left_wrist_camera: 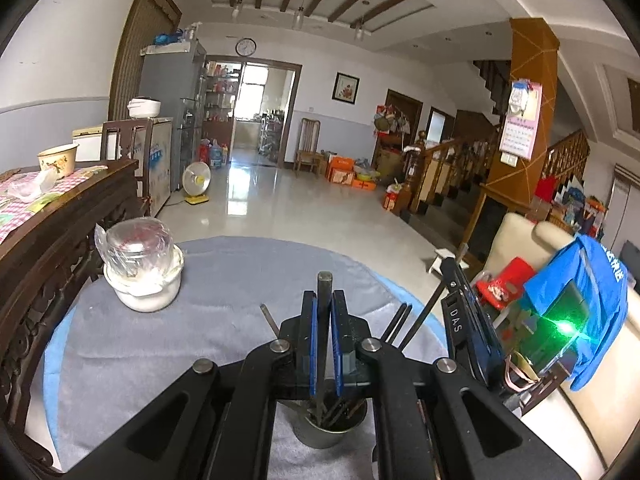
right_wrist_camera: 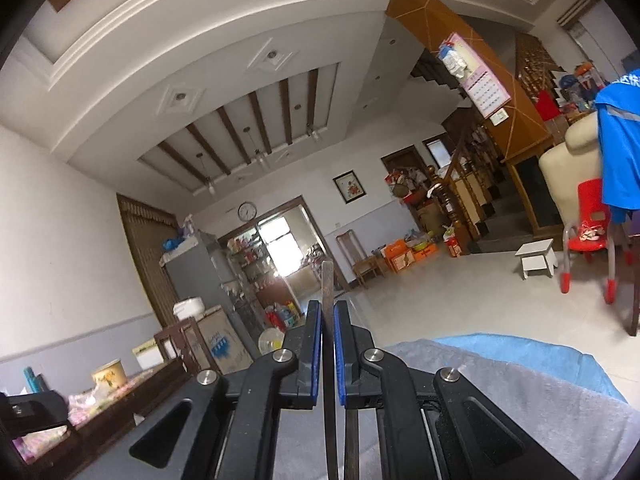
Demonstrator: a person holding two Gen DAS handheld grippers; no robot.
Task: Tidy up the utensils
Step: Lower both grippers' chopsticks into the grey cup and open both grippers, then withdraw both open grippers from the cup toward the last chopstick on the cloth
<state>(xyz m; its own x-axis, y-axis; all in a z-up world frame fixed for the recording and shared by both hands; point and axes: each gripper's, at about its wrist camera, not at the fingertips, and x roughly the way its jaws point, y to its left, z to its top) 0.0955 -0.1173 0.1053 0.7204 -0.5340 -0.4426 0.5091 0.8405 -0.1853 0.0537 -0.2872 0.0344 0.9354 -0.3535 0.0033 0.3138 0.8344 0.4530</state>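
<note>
The left gripper (left_wrist_camera: 324,308) pinches one dark utensil (left_wrist_camera: 324,286) upright between its fingers, probably a chopstick. A metal cup (left_wrist_camera: 330,426) of others sits below them, likely its destination. Only the right wrist view shows the right gripper (right_wrist_camera: 328,320) clamped on another stick (right_wrist_camera: 327,280), pointing roughly level.

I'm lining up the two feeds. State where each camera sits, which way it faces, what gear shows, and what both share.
Left wrist: on the left gripper, angled down at the metal cup on the grey cloth; shut on a chopstick.
Right wrist: on the right gripper, level, rolled; shut on a chopstick.
Shared: wall clock, calendar pillar.
</note>
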